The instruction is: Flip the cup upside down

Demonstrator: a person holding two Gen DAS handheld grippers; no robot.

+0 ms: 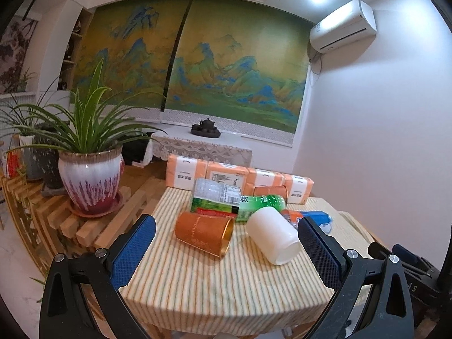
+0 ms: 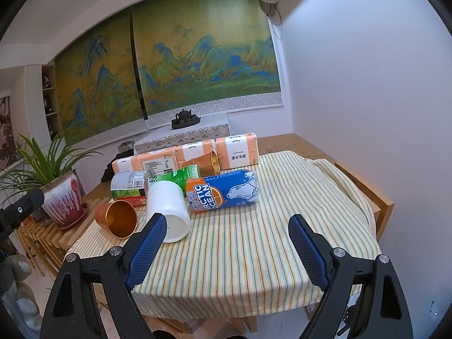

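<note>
I see the table's striped yellow-and-green cloth (image 2: 240, 254) spread over most of both views, its near edge cut off behind my tools. Along the far edge, the row of orange-and-white tissue packs (image 1: 237, 175) carries small print I cannot read. The blue-and-orange can lying on its side (image 2: 223, 190) reads "ARCTIC OCEAN" with a polar bear; from the left wrist it is mostly hidden behind the white cup. The green plastic bottle (image 1: 262, 203) and the clear wrapped pack with a barcode (image 1: 217, 192) have labels too blurred to make out. The white cylindrical cup (image 1: 274, 236) lies on its side mid-table, mouth toward me. Just beside it lies the orange cup with a gold interior (image 1: 204, 233); a second such cup (image 2: 207, 162) is half hidden at the back. My left gripper (image 1: 226, 250) and right gripper (image 2: 226, 251) both stand wide apart, holding nothing.
</note>
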